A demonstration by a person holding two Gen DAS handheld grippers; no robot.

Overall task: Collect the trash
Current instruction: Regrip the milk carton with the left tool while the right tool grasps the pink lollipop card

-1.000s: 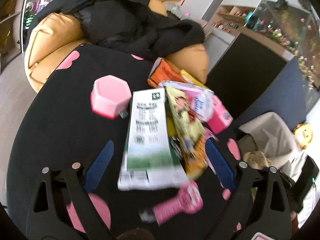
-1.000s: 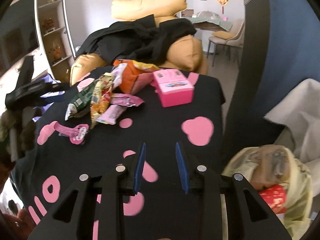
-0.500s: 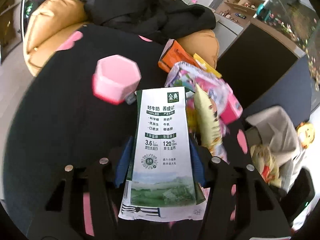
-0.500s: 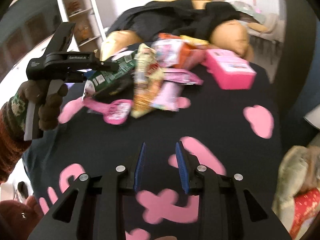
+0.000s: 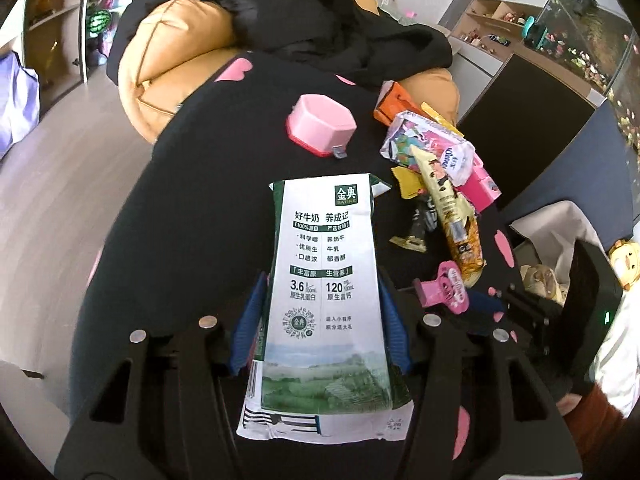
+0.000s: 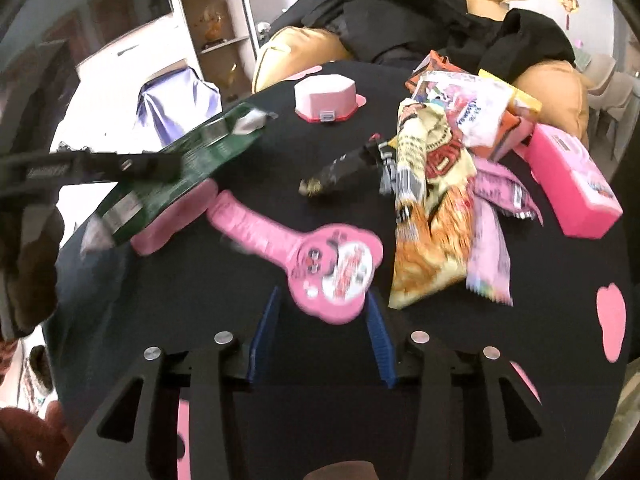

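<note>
The left gripper (image 5: pixel 320 328) holds a flattened milk carton (image 5: pixel 326 288) — its blue pads (image 5: pixel 250 320) press on both long edges, and the carton's printed white face points up toward the camera. In the right wrist view the same carton (image 6: pixel 192 164) shows as a green blur at the far left, lifted above the black cloth with pink shapes (image 6: pixel 224 280).

Farther back on the cloth stands a pink hexagonal box (image 5: pixel 322 124), apart from everything else. Right of the carton lies the heap of trash: a long cream and orange snack bag (image 6: pixel 428 216), a white and pink wrapper (image 6: pixel 468 108) behind it, a dark crumpled wrapper (image 6: pixel 344 170) just left of the bag, and an orange packet (image 5: pixel 394 106) at the far end. A pink rectangular box (image 6: pixel 572 188) sits at the heap's right edge.

The right gripper (image 6: pixel 322 334) is near the pink guitar-shaped package (image 6: pixel 320 264) — its jaws are opening, and the package's rounded end lies between the blue fingers (image 6: pixel 378 340); whether they touch it I cannot tell.
</note>
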